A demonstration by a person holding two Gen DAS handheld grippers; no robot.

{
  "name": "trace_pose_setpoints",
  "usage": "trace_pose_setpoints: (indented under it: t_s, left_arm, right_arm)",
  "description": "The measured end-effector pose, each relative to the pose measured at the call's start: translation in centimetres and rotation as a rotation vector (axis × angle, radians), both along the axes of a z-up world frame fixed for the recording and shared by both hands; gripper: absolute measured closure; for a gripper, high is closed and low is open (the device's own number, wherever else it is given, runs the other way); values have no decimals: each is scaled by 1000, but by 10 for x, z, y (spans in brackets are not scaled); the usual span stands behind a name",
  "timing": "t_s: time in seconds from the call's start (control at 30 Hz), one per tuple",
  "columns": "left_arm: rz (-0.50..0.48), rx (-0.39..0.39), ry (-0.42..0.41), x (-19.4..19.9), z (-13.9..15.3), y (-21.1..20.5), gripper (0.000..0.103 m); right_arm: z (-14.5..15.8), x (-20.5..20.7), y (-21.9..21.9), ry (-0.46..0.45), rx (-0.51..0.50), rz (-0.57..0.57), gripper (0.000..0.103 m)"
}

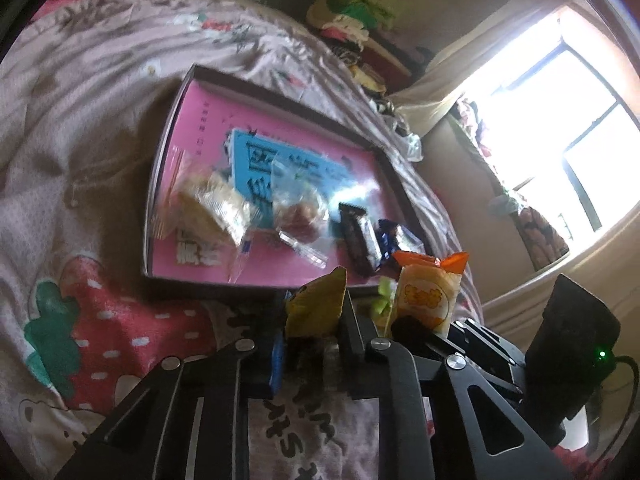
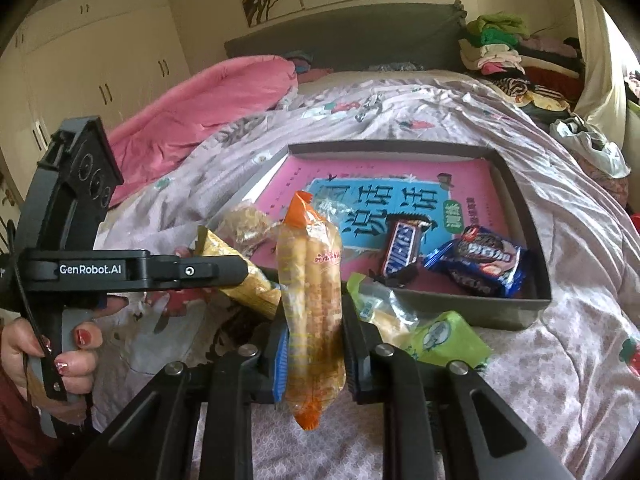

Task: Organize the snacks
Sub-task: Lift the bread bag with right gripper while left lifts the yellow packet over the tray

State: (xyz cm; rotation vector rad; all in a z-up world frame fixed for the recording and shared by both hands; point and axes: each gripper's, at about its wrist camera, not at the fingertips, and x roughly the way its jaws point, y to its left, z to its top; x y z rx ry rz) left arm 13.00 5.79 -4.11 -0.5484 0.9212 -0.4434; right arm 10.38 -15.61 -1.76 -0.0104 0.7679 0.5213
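Right gripper (image 2: 313,354) jaws clenched on orange-ended biscuit pack (image 2: 310,304), held upright above bed near tray's (image 2: 516,312) front edge. Left gripper (image 1: 314,334) jaws grasping yellow snack pack (image 1: 318,306). Snickers bar (image 2: 402,249), blue cookie pack (image 2: 480,258) inside tray's front-right corner.

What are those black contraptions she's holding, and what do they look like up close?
Both are black, angular metal frames with silver rivets. The left gripper carries white "GenRobot.AI" lettering and a thin black cable. The right gripper has blue finger pads. Her hand shows red-painted nails.
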Motion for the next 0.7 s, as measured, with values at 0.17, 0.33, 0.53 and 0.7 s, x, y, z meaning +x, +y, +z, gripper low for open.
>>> trace_pose_setpoints:
  t_s: [0.17,0.33,0.53,0.7]
  left_arm:
    - [18,6,-58,-6,16,5,84]
    - [31,23,-117,-12,36,9,85]
    - [50,43,-174,-17,56,12,85]
    - [63,86,-197,-17,64,8,85]
  right_arm:
    - [11,1,-9,-14,29,-27,80]
    - [15,1,-15,-21,41,-45,80]
    - [19,1,-19,-30,57,-51,80]
    - [24,2,-24,-44,71,-64,80]
